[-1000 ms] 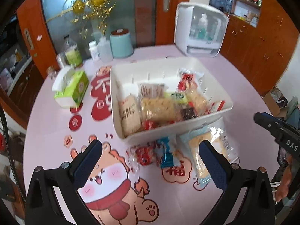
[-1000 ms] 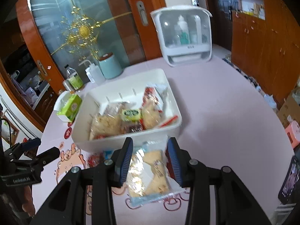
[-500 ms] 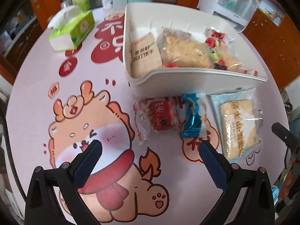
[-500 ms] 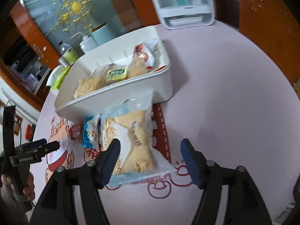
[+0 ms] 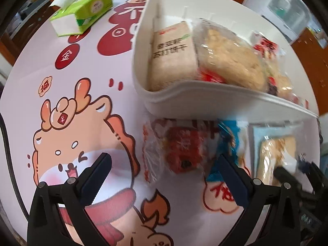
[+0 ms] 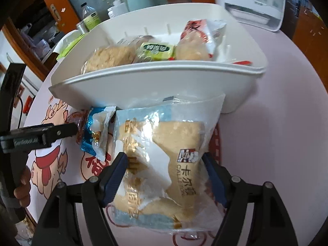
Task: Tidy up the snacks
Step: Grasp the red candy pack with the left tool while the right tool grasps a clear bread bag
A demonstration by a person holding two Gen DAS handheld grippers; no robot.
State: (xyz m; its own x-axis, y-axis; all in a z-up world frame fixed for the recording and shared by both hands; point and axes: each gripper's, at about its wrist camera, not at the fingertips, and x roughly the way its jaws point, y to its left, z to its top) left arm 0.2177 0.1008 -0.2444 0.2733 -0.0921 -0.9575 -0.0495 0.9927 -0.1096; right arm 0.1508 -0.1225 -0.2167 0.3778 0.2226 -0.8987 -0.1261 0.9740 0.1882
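Left gripper point(image 5: 164, 176): jaws apart, straddling red snack packet point(image 5: 180, 151) before white bin point(image 5: 205, 100).
Right gripper point(image 6: 166, 176): jaws opening, straddling bread packet point(image 6: 164, 153) before bin.

free: table point(image 6: 276, 123) right of bin | blocked: bin point(image 6: 164, 86) ahead

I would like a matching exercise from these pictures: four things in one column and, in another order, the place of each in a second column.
1. bread packet
2. red snack
3. green tissue box
4. cracker pack

a. inside the white bin
b. on the table, far side, beside the bin
c. between the right tool's opening fingers
d. on the table ahead of the left tool

Pairs: 1-c, 2-d, 3-b, 4-a
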